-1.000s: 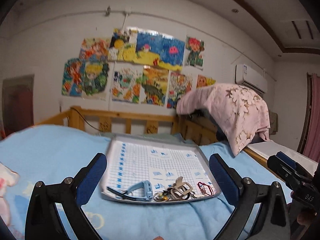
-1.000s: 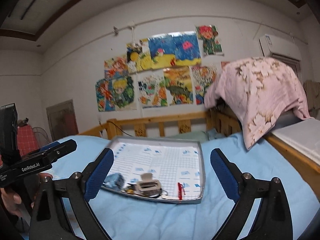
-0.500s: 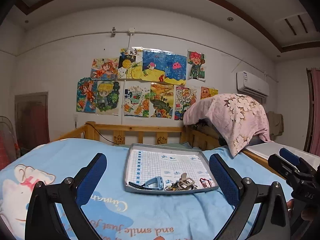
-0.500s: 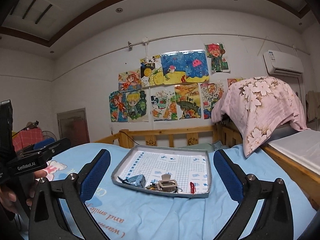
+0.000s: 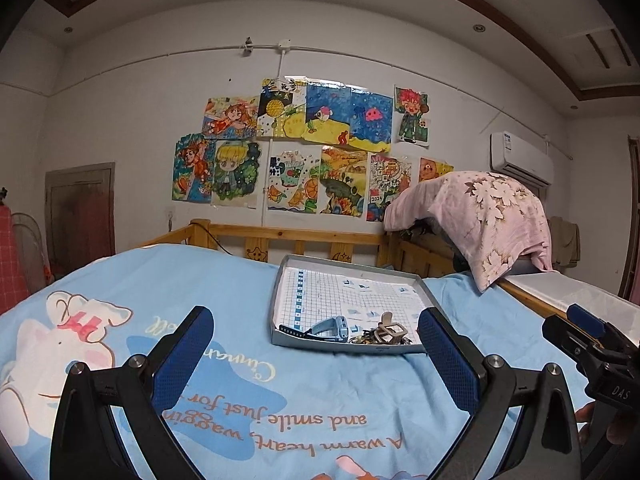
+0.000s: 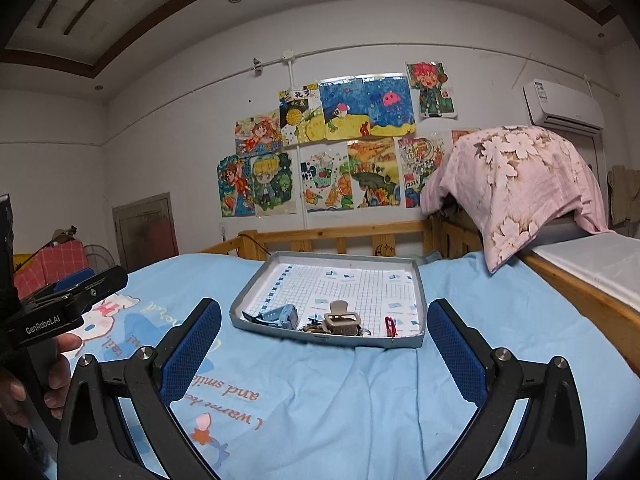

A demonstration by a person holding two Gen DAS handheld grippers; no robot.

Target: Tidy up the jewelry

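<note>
Both grippers hang low over the bed (image 6: 360, 392), pointing toward the far wall. The left gripper (image 5: 316, 354) has its jaws spread wide with nothing between them but blue bedsheet. The right gripper (image 6: 324, 344) is the same: jaws wide apart, holding nothing, blue pads (image 6: 456, 344) facing each other across the gap.

Ahead of both sits the grey tray (image 6: 248, 296), flat on the sheet and lined with grid paper. The jewelry is all bunched along the tray's near edge. Leftmost lies a blue watch (image 6: 276, 316), its dark strap trailing toward the left wall of the tray. Just beside it on the right, a beige hair claw (image 6: 340, 322) sits on a tangle of small metallic pieces (image 6: 312, 327); what those pieces are is too small to tell. Farther right, apart from the pile, a small red piece (image 6: 390, 326) lies near the right corner. The rest of the tray's floor shows only the grid and small blue labels.

From the left wrist view the tray (image 5: 280, 300) lies between the jaws, the watch (image 5: 330, 327) and claw (image 5: 390, 322) visible at its near rim. A hand (image 6: 40, 384) grips the left tool's handle at the edge of the right view.

Beyond: a wooden bed rail (image 6: 336, 236), drawings (image 6: 340, 144) on the wall, and a pink floral cloth (image 6: 520, 184) draped at right.
</note>
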